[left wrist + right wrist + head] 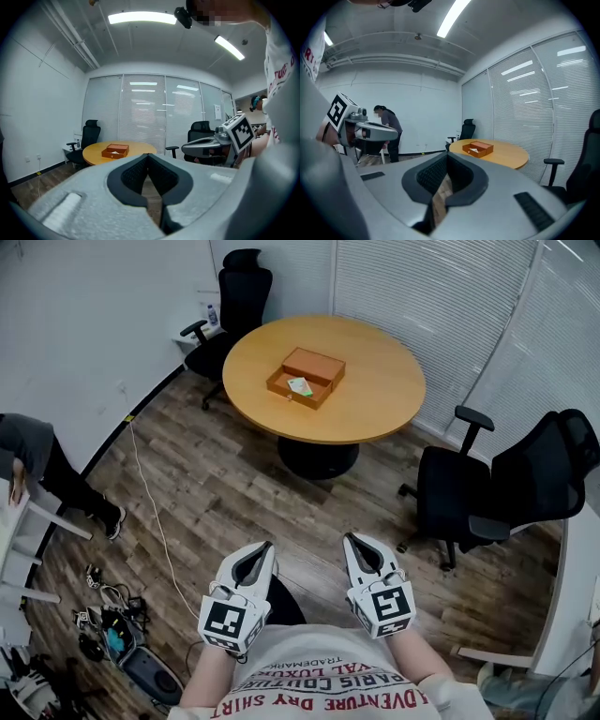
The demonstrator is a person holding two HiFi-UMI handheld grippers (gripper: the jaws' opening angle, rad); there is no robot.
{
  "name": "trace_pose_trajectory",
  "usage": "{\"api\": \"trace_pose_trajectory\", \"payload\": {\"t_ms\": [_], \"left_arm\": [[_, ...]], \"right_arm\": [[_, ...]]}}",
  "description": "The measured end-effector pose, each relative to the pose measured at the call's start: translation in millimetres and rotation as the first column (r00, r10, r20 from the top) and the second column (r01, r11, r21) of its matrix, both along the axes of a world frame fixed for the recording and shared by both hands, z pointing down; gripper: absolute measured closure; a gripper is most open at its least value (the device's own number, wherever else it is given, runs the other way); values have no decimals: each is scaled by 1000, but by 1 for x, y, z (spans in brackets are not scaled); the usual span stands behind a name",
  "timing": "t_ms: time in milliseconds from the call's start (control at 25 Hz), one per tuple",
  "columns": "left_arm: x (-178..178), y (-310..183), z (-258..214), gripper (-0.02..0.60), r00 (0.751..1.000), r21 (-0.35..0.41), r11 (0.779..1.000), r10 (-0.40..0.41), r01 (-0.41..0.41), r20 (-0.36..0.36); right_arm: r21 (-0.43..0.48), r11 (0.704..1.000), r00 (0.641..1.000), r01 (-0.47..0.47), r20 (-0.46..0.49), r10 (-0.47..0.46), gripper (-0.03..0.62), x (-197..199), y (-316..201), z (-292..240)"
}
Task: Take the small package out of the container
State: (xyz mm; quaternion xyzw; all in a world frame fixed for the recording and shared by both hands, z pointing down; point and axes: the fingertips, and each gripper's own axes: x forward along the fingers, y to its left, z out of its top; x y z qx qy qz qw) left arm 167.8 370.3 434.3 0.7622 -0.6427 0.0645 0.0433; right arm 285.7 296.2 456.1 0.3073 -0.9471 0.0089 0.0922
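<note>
An open orange box [306, 377] sits on the round wooden table [375, 399] across the room, its lid lying beside it. A small white and green package [300, 385] lies inside the box. The box also shows small and far in the left gripper view [115, 150] and the right gripper view [478, 148]. Both grippers are held low in front of the person's chest, well short of the table. My left gripper [262, 551] is shut with nothing in it. My right gripper [353, 542] is shut and holds nothing as well.
Black office chairs stand round the table: one at the back left [230, 310], two at the right [459, 493] [553, 470]. A cable [150, 502] runs across the wooden floor. Bags and gear [112, 634] lie at the lower left. A person [37, 465] stands at the left.
</note>
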Motion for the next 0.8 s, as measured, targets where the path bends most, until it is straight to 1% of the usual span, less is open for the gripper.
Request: {"api": "trace_pose_trajectory", "payload": {"t_ms": [120, 240, 360, 560, 800], "left_arm": [[-34, -28, 4, 571, 1000, -3, 1000, 16, -16, -24], [-72, -66, 3, 571, 998, -4, 999, 32, -32, -51], [-108, -109, -2, 571, 995, -3, 997, 71, -71, -66], [-177, -176, -19, 571, 990, -3, 992, 126, -127, -63], [-253, -237, -29, 571, 987, -8, 988, 150, -151, -58]], "right_arm": [[-10, 1000, 999, -28, -20, 28, 586, -28, -24, 6], [-21, 998, 997, -56, -53, 54, 588, -60, -55, 8], [-32, 996, 993, -84, -88, 81, 588, -95, -91, 5], [-47, 988, 984, -148, -104, 143, 586, -160, -150, -7], [-47, 981, 974, -188, -138, 180, 586, -227, -206, -14]]}}
